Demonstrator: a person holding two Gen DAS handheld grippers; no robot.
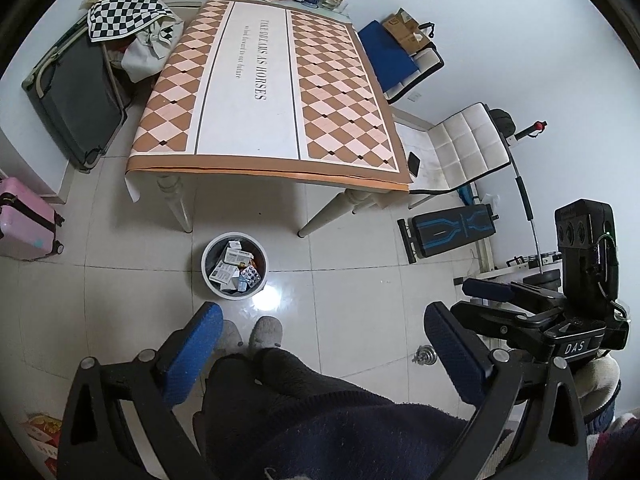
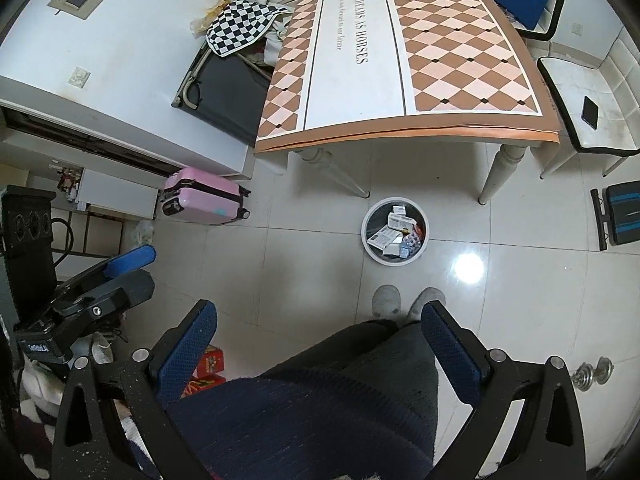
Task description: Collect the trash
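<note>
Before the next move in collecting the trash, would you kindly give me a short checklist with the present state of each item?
1. Left hand-held gripper open and holding nothing: ok.
2. Right hand-held gripper open and holding nothing: ok.
3. Round white trash bin upright on the floor in front of the feet: ok.
4. Room left in the bin above the boxes and blister packs: ok.
5. More trash to collect on the diamond-patterned tablecloth: cannot tell.

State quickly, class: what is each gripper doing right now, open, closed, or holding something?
Left gripper: open, holding nothing.
Right gripper: open, holding nothing.
</note>
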